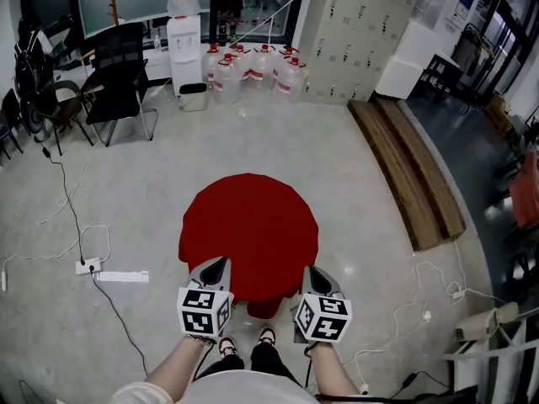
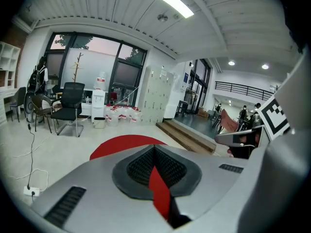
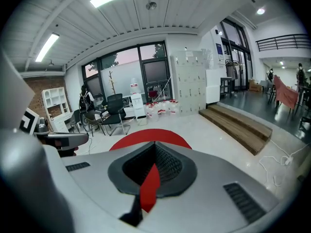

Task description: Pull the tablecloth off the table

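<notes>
Both grippers are on the cloth, and this is the moment that matters. The red tablecloth (image 1: 248, 225) lies spread as a round disc over the small bench in the middle of the floor (image 1: 126, 183), the bench itself hidden beneath it. The left gripper (image 1: 217, 264) sits at about 7 o'clock on the rim and the right gripper (image 1: 312, 273) at about 5 o'clock. In the left gripper view the left gripper (image 2: 154, 148) has its jaws closed tight with a strip of red tablecloth (image 2: 159, 191) pinched between them. The right gripper view shows the same: right gripper (image 3: 155, 145) clamped down, a fold of tablecloth (image 3: 148, 188) caught in the bite. So it's a two-point hold on the near hem, with the whole body of the cloth stretching away toward 12 o'clock from both grippers. The person stands at 6 o'clock, shoes just under the hanging edge. The cloth is round, so it has no real long axis to line up with. What counts is the line between the two holds, running 9 to 3, square to the pull. Neither hand is clearly nearer; they look evenly matched on either side of the centre line. My read is that a straight, even draw toward 6 o'clock is what's called for. If one side leads, the disc could skew and drag on the far rim. The wooden step (image 1: 408, 171) out at 2 o'clock is well apart from all this.
</notes>
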Tool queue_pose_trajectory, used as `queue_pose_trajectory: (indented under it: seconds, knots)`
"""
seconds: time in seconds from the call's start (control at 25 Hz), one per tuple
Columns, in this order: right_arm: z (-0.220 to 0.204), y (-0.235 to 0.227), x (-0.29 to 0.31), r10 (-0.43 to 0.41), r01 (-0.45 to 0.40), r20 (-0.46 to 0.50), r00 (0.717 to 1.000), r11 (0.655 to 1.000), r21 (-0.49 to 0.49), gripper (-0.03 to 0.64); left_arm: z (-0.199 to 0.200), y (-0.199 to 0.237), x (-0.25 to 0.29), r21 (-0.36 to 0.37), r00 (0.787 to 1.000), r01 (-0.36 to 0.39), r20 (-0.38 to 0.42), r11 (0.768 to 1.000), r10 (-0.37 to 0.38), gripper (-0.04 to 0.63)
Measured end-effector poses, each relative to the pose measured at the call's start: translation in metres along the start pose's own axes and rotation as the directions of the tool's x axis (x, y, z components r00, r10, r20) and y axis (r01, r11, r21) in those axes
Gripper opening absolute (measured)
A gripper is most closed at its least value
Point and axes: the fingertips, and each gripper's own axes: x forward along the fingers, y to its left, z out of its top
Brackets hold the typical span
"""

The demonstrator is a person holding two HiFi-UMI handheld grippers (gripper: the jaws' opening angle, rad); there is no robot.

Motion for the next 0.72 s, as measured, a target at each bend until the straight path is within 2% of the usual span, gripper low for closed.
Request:
queue_pose_trajectory:
  seconds: [0.32, 0.72]
  knots:
    - [-0.035, -0.037, -0.016, -0.064, 0.066, -0.036, 0.997, 0.995, 0.07, 0.025, -0.03, -0.033, 0.016, 0.024, 0.995, 0.069, -0.074, 0.997, -0.067, 0.017]
    - [-0.079, -0.073, -0.035, -0.128, 0.141, -0.097, 0.987, 0.98, 0.142, 0.025, -0.063, -0.077, 0.038, 0.059, 0.974, 0.165, -0.167, 0.985, -0.153, 0.017]
